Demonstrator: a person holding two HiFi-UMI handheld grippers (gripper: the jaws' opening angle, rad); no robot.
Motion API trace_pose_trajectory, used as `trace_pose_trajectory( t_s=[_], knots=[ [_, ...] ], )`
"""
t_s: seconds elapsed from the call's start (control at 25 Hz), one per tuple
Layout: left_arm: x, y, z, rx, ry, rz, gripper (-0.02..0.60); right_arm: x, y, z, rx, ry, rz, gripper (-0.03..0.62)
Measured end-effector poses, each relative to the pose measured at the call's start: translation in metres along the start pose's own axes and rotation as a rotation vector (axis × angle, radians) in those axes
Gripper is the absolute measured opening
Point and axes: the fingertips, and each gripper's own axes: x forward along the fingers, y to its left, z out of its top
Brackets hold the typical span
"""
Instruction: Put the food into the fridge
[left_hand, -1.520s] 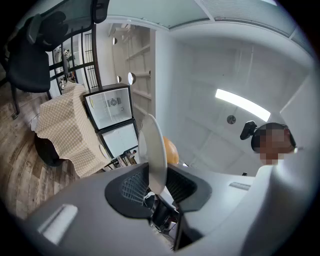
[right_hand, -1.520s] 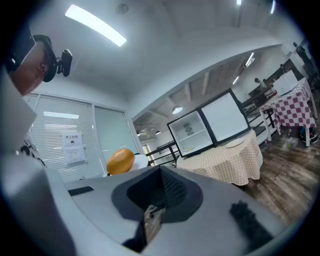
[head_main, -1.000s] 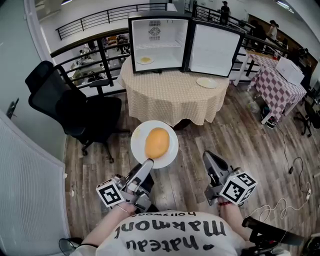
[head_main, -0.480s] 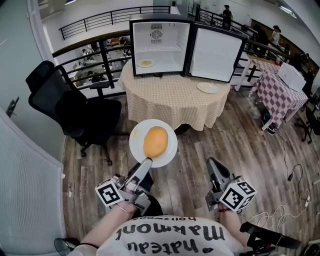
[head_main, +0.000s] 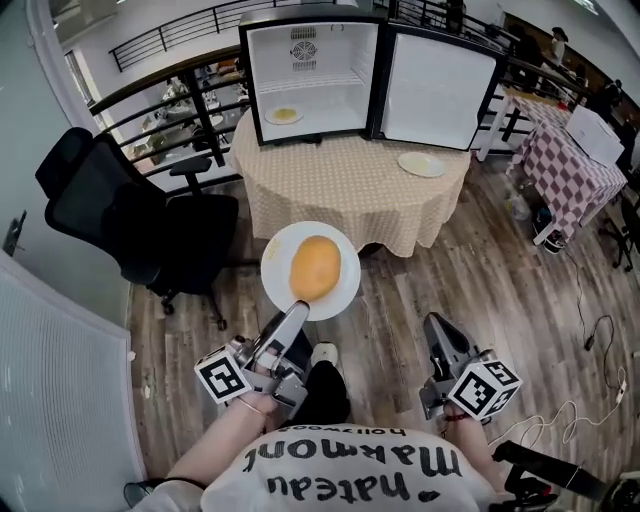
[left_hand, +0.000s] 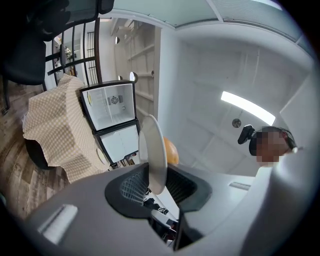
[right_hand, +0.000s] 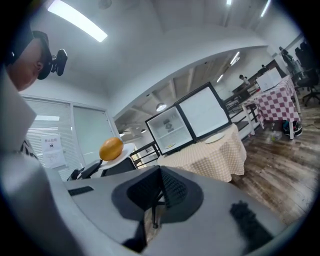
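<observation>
Over floor, well short of fridge: plate pinched at near rim by left gripper fingers, bun loose on top. Judged stiff, light, breakable; roll-off likely if tilted. Right gripper fingers together, empty.

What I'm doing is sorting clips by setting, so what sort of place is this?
Probably an open office or lab mezzanine: a mini fridge stands open on a clothed round table, an office chair sits beside it, and a railing overlooks a floor below.
</observation>
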Motion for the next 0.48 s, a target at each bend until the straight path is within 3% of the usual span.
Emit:
trace_pose_trajectory(
  t_s=[0.32, 0.48],
  knots=[
    [0.074, 0.045, 0.061, -0.086, -0.033, -0.066, 0.083, 0.068, -0.034, 0.057, -0.008, -0.043, -0.051, 0.015],
    [0.108, 0.07, 0.097, -0.077, -0.023, -0.082, 0.083, 0.119, -0.04, 0.087, -0.012, -0.064, -0.034, 0.015]
  ],
)
